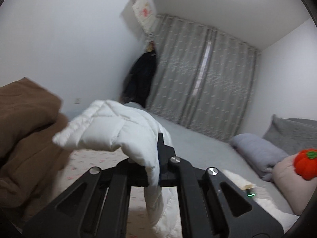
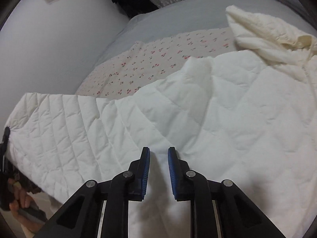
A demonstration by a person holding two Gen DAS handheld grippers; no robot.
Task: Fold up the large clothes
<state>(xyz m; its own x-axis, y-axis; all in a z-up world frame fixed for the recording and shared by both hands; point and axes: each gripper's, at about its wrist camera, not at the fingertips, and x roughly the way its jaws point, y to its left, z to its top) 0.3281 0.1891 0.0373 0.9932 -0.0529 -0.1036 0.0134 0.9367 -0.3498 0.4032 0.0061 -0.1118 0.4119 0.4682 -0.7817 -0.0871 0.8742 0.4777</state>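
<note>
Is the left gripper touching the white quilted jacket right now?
Touching. In the left wrist view the left gripper is shut on a fold of the white quilted jacket, with fabric bunched over the fingers and hanging down between them.

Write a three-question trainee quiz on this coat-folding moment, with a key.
1. True or false: the left gripper is shut on the white quilted coat.
2. What lies under the coat? A) flowered sheet B) bare wooden floor C) glass table
3. Fill in: the right gripper has a visible ___ between its blue pads.

Key: 1 true; 2 A; 3 gap.
</note>
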